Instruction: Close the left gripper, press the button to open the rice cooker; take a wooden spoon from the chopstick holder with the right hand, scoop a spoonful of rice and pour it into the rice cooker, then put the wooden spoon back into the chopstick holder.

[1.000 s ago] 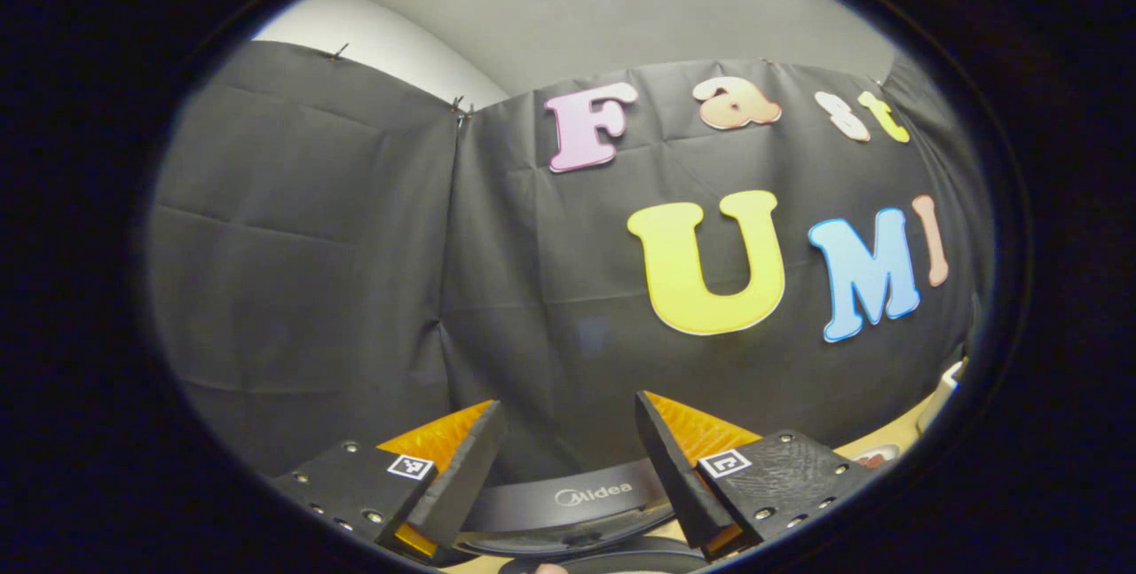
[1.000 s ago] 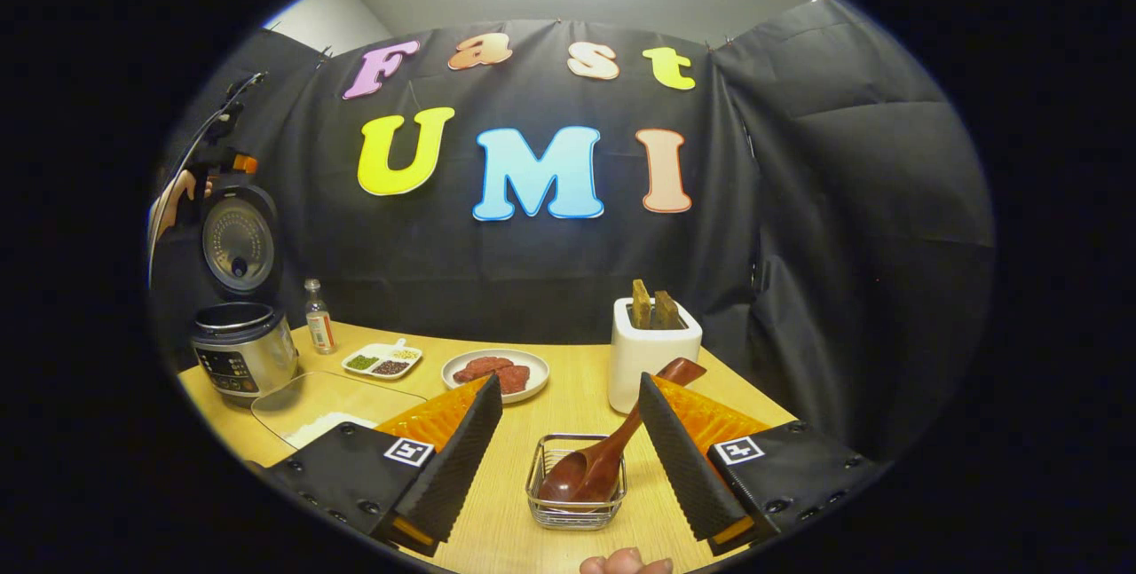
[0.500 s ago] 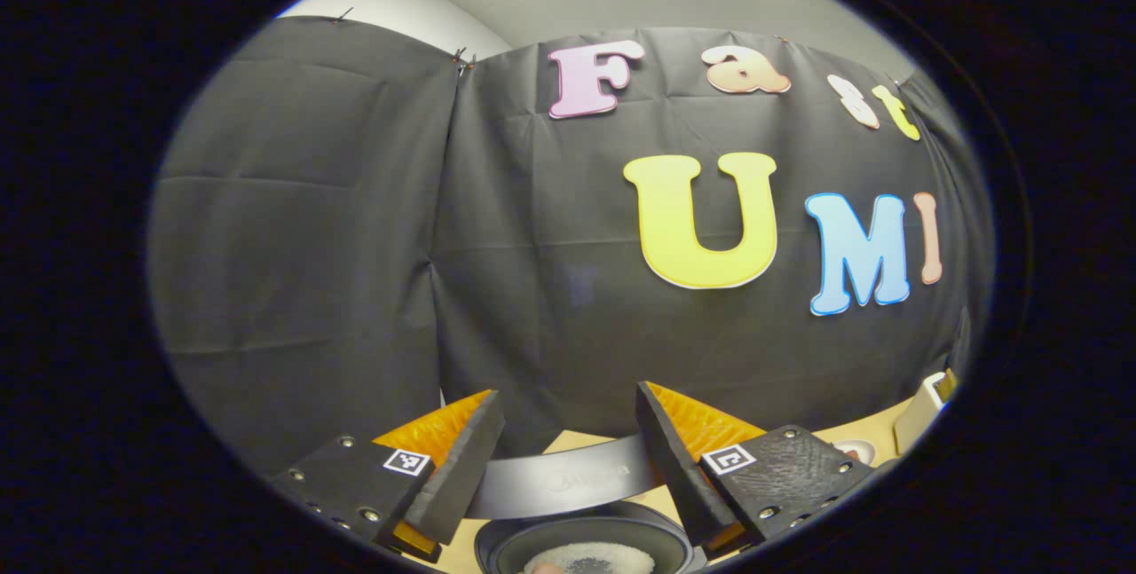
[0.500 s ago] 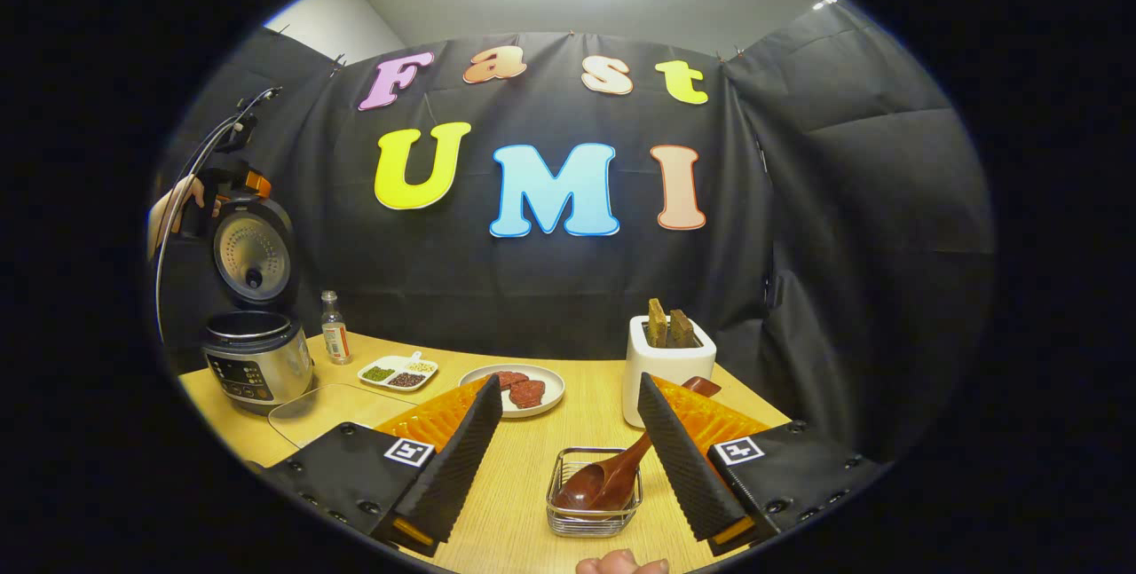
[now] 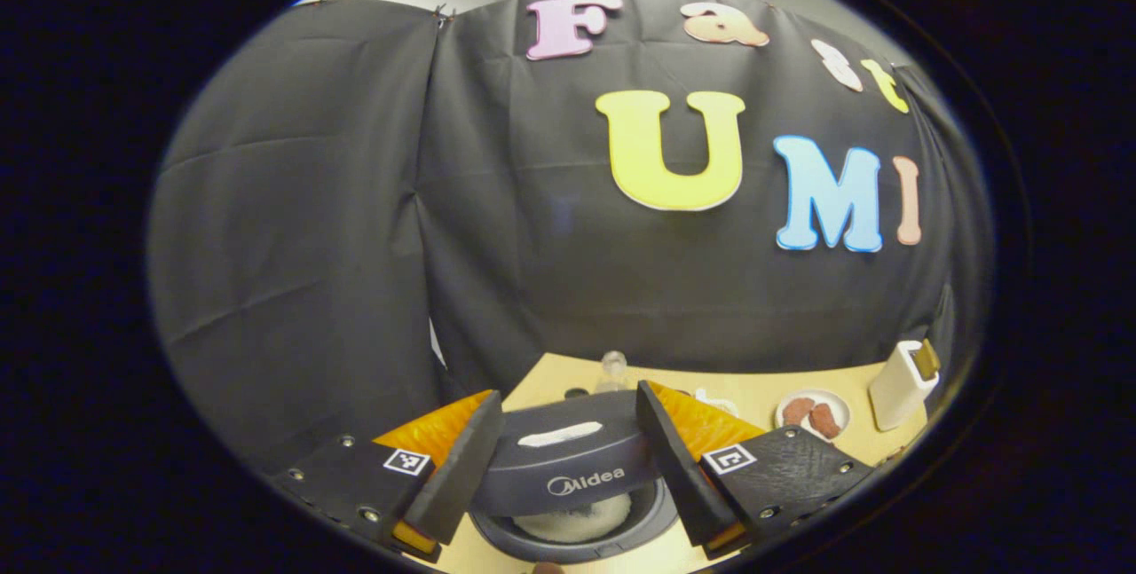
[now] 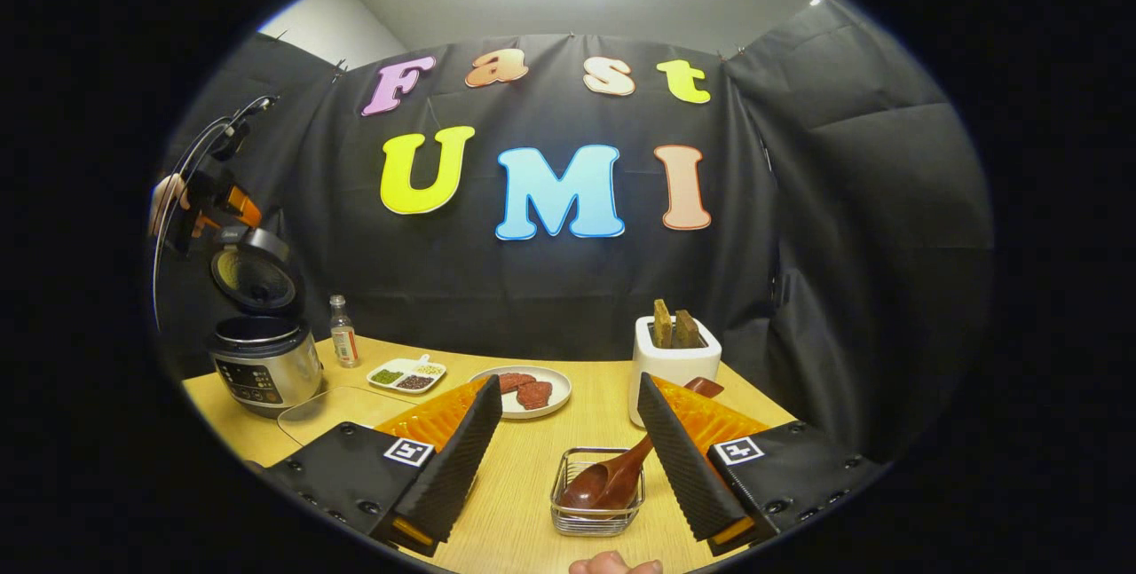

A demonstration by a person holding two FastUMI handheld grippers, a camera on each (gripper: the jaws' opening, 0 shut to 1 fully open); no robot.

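In the left gripper view, my left gripper (image 5: 566,392) is open just above the rice cooker's dark lid (image 5: 568,454). The lid sits between the fingers in the image; whether they touch it I cannot tell. Under the lid the inner pot (image 5: 577,525) holds white rice. In the right gripper view, the rice cooker (image 6: 266,365) stands at the far left with its lid (image 6: 253,268) tilted half down and the left gripper (image 6: 209,201) over it. My right gripper (image 6: 568,379) is open above the table, behind a wooden spoon (image 6: 612,478) lying in a wire basket (image 6: 596,521).
A white holder (image 6: 674,365) with wooden pieces stands behind the basket; the spoon's handle leans toward it. A plate of red pieces (image 6: 524,392), a small divided dish (image 6: 406,374), a bottle (image 6: 342,343) and a clear tray (image 6: 328,405) sit on the wooden table (image 6: 577,414).
The cooker lid has swung from upright to half down, with the left gripper following it and tilting downward. The right gripper has barely moved.
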